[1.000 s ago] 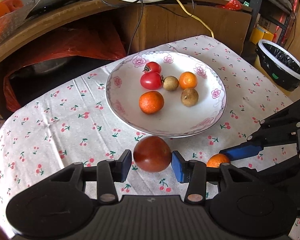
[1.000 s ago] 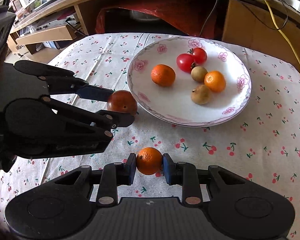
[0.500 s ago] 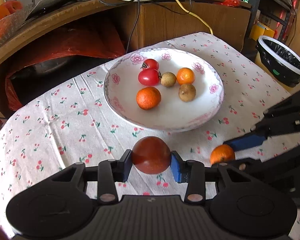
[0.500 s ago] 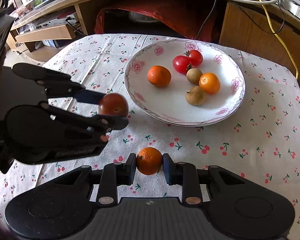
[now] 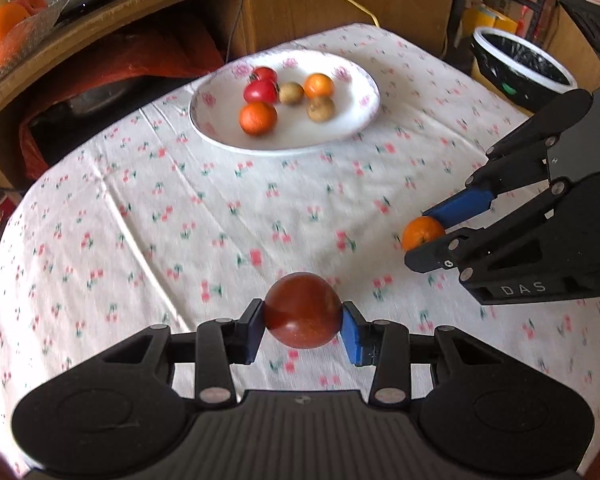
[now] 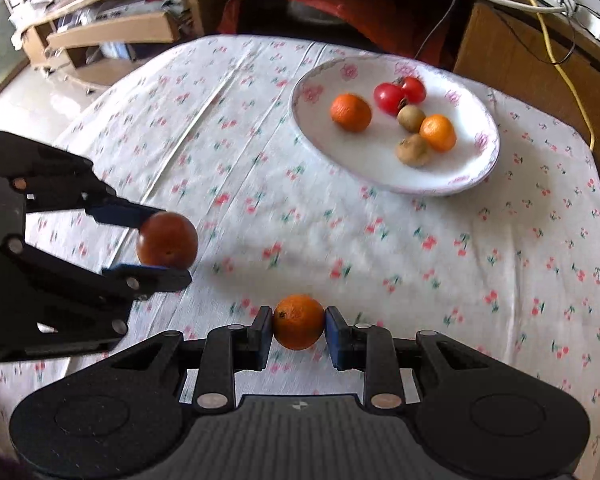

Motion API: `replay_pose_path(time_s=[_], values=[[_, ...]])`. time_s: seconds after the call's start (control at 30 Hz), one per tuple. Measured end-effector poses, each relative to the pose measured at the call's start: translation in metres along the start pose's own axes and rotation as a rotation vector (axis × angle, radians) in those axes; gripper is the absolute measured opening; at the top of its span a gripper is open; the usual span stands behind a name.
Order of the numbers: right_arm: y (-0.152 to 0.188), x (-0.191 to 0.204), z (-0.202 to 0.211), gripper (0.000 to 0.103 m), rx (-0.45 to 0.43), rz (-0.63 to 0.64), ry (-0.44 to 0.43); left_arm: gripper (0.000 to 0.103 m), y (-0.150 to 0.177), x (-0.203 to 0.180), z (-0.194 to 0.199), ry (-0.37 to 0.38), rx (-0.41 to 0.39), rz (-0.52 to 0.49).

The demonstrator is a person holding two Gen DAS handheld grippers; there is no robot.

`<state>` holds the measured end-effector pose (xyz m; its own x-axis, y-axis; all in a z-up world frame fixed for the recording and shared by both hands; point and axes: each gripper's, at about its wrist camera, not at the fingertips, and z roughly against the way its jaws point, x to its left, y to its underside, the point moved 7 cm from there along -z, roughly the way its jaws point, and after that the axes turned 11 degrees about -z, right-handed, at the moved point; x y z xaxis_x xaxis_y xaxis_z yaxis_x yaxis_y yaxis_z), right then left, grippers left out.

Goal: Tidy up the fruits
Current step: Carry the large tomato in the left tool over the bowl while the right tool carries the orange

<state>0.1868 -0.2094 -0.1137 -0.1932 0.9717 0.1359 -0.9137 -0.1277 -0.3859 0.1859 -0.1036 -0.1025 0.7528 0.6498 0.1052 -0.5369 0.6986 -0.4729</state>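
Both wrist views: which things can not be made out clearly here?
- Tablecloth pattern: motion blur, both views.
- Two brown fruits on the plate: too small to identify.
- Bin contents: hidden by its dark liner, left view.
- Underside of the dark red fruit and orange: hidden by the left gripper and right gripper.

You get bright, soft daylight in both views. The tablecloth (image 5: 180,208) and plate (image 6: 476,160) smear with motion blur, while both held fruits stay sharp. Fisheye bending curves the edges; a soft shadow lies mid-frame in the right view.
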Motion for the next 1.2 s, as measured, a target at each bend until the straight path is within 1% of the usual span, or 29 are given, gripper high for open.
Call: replay_pose_path(time_s=[0.17,0.4,0.8,1.0,1.2], values=[[0.016,0.005,0.000,0.023,0.024,0.020,0.010,0.048,0.007,-0.009,0.005,0.010,0.010,-0.018],[0.015,0.007,-0.002,0.023,0.023,0.017,0.005,0.048,0.007,-0.014,0.001,-0.006,0.017,-0.040],[0.017,0.005,-0.004,0.022,0.030,0.020,-0.012,0.049,0.004,-0.012,-0.004,0.007,0.017,-0.025],[0.014,0.004,-0.002,0.022,0.024,0.014,-0.012,0.048,-0.001,-0.014,-0.005,0.016,0.014,-0.031],[0.001,0.001,0.003,0.022,-0.003,0.005,-0.015,0.048,-0.014,-0.010,-0.003,0.006,-0.008,-0.031]])
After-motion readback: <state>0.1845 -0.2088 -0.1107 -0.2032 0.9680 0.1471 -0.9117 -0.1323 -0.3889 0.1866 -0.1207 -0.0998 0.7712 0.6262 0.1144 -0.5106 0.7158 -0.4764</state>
